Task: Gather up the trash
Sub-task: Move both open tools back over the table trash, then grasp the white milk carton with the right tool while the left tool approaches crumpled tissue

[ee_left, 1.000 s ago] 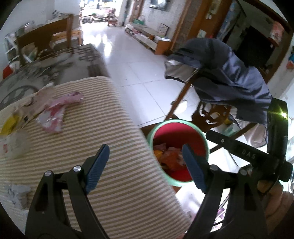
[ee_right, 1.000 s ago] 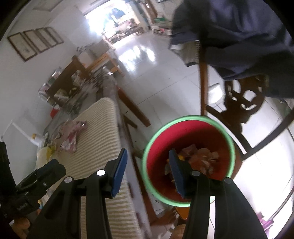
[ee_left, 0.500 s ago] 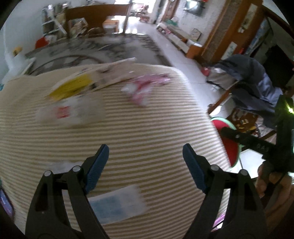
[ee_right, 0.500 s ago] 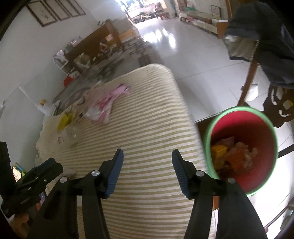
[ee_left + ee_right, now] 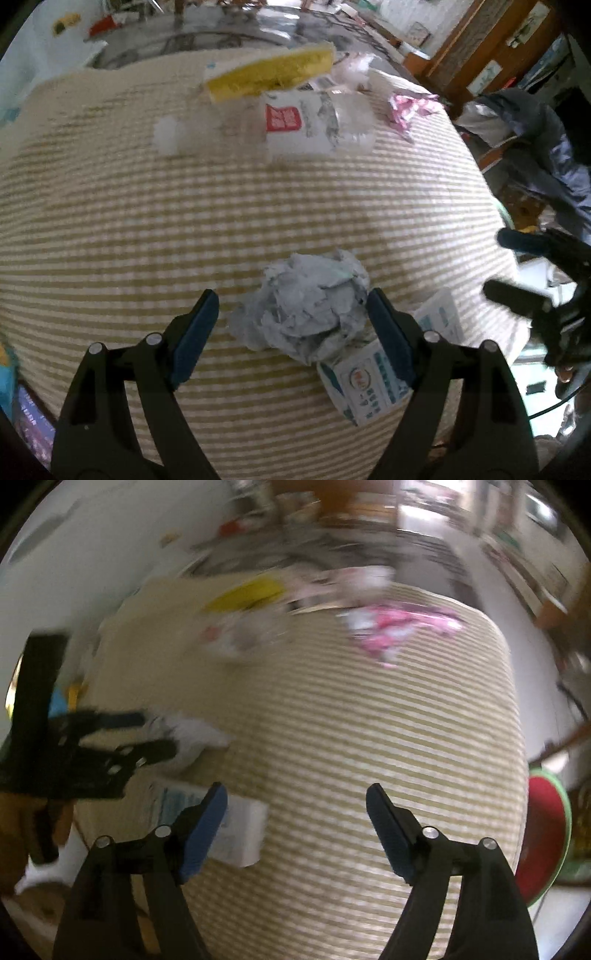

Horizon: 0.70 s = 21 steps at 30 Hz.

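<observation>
While both sets of jaws gape wide, the left gripper [image 5: 291, 325] brackets one crumpled paper ball [image 5: 306, 306] on the striped bench [image 5: 184, 221]; the right gripper [image 5: 295, 823] holds nothing, and one red bin [image 5: 543, 830] sits beside the bench.

Left black plastic two-finger gripper [image 5: 291, 332]: both angular arms are showing a matte black finish, each carrying two round silver screw heads near the tip. Rectangular blue rubber pads [image 5: 194, 334] are lining the inner faces of the fingers.

Right black plastic two-finger gripper [image 5: 297, 830]: it is presenting the same build, with black arms, paired silver screws and blue pads [image 5: 205, 830].

Seen from the left wrist view, the right unit is appearing as a black body with a thin dark cable trailing below it, and bare skin of the person's right hand [image 5: 567, 373] is showing beneath, partly blurred
</observation>
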Each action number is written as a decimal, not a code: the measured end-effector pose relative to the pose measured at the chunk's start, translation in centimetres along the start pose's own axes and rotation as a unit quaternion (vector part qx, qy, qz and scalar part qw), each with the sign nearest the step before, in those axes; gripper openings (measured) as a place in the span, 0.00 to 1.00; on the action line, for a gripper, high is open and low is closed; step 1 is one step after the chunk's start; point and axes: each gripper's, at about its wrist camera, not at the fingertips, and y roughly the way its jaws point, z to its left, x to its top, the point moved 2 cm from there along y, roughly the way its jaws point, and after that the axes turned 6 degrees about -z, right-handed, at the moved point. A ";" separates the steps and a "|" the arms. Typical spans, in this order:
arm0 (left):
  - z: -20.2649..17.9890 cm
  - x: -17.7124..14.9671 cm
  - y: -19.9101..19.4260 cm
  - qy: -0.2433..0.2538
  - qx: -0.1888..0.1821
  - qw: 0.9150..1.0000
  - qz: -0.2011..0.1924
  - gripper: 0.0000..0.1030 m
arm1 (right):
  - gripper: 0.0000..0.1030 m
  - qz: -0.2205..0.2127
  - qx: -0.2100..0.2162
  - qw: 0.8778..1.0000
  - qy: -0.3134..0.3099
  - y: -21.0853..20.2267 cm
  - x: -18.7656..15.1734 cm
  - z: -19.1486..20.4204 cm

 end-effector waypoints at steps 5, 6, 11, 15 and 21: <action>0.5 -0.1 1.0 -0.017 -0.039 0.999 0.017 0.75 | 0.77 0.046 0.034 0.995 -0.086 1.3 0.0 3.7; 0.8 0.0 1.1 -0.021 -0.044 0.999 0.017 0.75 | 0.78 0.057 0.039 0.992 -0.109 1.6 -0.1 4.6; 1.7 0.2 0.3 -0.021 -0.042 0.999 0.005 0.75 | 0.81 0.103 0.029 0.975 -0.196 3.8 -0.7 7.7; 2.8 0.5 -0.4 -0.026 -0.029 0.999 -0.005 0.75 | 0.85 0.125 0.025 0.965 -0.229 5.6 -1.3 9.1; 3.5 0.6 -1.1 -0.036 -0.018 0.999 -0.017 0.75 | 0.82 0.138 0.006 0.952 -0.274 7.3 -2.8 10.5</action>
